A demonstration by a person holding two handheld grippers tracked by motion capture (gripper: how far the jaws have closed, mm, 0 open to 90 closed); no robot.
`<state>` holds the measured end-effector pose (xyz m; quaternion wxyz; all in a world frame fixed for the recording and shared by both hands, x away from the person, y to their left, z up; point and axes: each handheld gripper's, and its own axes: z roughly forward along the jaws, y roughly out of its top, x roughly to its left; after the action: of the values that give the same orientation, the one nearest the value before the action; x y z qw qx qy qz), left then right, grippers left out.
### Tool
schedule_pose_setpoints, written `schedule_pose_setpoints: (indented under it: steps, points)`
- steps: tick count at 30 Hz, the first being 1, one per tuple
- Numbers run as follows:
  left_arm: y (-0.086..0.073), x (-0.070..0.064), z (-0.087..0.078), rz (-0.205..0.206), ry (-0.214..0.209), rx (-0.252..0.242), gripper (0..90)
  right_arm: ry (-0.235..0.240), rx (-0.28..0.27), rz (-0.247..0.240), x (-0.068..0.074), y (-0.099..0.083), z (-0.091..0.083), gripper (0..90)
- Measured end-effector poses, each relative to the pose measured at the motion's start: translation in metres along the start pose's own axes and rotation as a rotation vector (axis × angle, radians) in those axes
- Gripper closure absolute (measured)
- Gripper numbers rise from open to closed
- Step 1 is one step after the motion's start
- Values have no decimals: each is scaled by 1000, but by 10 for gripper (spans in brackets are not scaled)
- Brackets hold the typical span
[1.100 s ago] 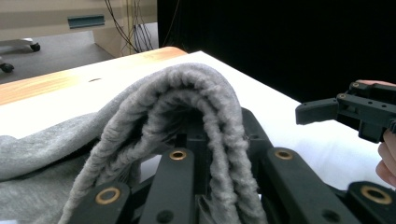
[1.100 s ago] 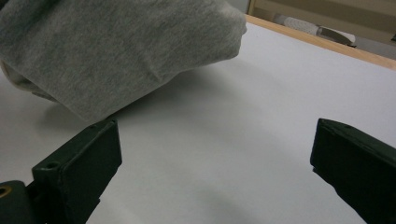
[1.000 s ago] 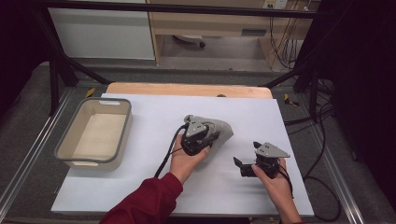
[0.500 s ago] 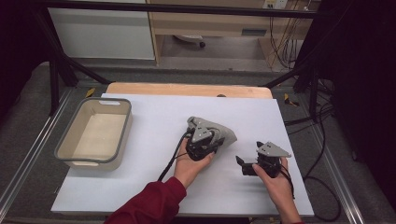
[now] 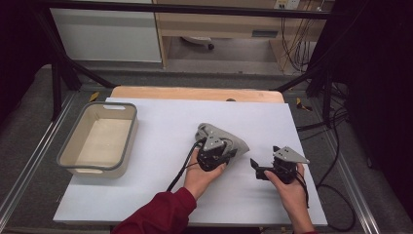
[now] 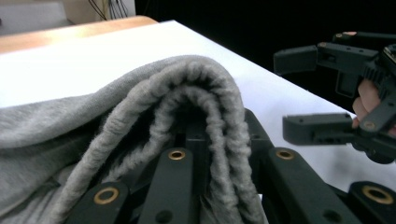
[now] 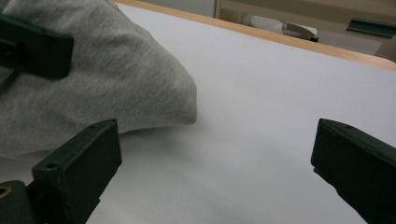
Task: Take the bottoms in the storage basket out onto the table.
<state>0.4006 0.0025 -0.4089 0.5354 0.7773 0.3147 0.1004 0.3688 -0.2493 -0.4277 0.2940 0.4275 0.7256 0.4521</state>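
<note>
Cloth: a grey knitted cloth (image 5: pixel 229 141) lies bunched near the middle of the white tabletop (image 5: pixel 160 146), well to the right of the grey bin (image 5: pixel 97 141).
Left tongs: the left tongs (image 5: pixel 225 155) are clamped on a folded edge of the cloth; in the left gripper view the thick hem (image 6: pixel 205 93) curls over the black jaws, which stand nearly together.
Right tongs: the right tongs (image 5: pixel 258 168) hover just right of the cloth, jaws wide apart with nothing between them; in the right gripper view the cloth's rounded end (image 7: pixel 140 79) sits ahead and to the left of the gap.
Change: a second ago the left tongs and the cloth sat a little farther up the tabletop from the bin's near corner; now both have come nearer the person and slightly rightward, while the right tongs have barely shifted.
Meaning: the cloth seems to be getting dragged or lifted by one edge toward the waiting right tongs, so a second grip on a free edge looks like the next step, probably to spread or fold it. The bin is empty and well apart, so any putting-away looks some way off.
Surface: a plain white sheet over a wooden board (image 5: pixel 195 92), bare apart from cloth and bin.
Room: dark metal framing (image 5: pixel 63 73) around the tabletop, pale cabinets behind it, cables (image 5: pixel 336 141) trailing on the grey floor beyond the cloth's right.
</note>
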Motion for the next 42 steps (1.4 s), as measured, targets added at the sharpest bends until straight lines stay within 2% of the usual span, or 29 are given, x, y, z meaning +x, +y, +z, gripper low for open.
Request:
schedule_pose_setpoints:
  steps: [5,18,31,34,35,36,38,42]
  points:
    - [-5,-4,5,-15,-30,36,773,-10,-7,16,-2,0,-1,28]
    - [-18,-14,13,-20,-60,67,771,-26,-13,25,-2,0,-3,29]
    - [-29,-23,18,-14,-43,75,758,-33,3,9,2,1,-12,29]
    - [-29,-26,16,15,-24,90,659,-32,3,0,3,2,-12,29]
    - [-28,-26,15,17,-17,99,556,-30,8,-3,3,1,-11,29]
    - [-28,-25,14,12,-14,106,556,-30,8,-3,3,1,-11,29]
    - [-26,-21,11,-13,-22,117,483,-28,17,0,3,1,-11,29]
    - [-22,-14,2,-26,-11,114,391,-25,18,-1,3,1,-10,29]
